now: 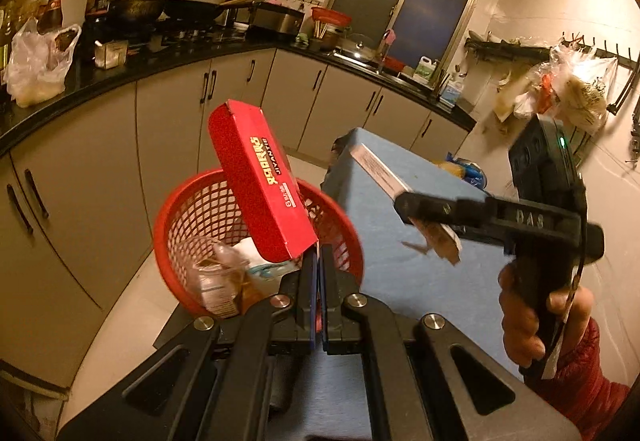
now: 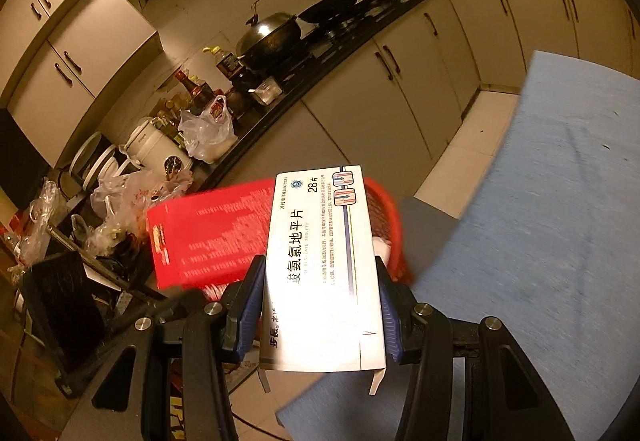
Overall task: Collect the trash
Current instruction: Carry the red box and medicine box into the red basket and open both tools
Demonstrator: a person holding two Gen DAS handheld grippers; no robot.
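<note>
My left gripper [image 1: 319,255] is shut on the lower corner of a red box [image 1: 260,181] and holds it tilted above a red mesh basket [image 1: 192,209]. The basket stands on the floor beside the blue table and has wrappers and paper in it. My right gripper [image 2: 320,281] is shut on a white medicine box [image 2: 324,261], held over the table's left edge. In the left wrist view the right gripper [image 1: 404,205] hovers above the blue table [image 1: 400,281] with the white box [image 1: 380,169] in it. The red box [image 2: 208,237] and basket rim [image 2: 388,209] show behind the white box.
A black counter [image 1: 120,69] with woks, bottles and plastic bags runs along the back over grey cupboards. A sink area [image 1: 360,53] sits under the window. Bags hang on a wall rack [image 1: 568,85] at right. A dark cart [image 2: 60,305] with clutter stands at the left.
</note>
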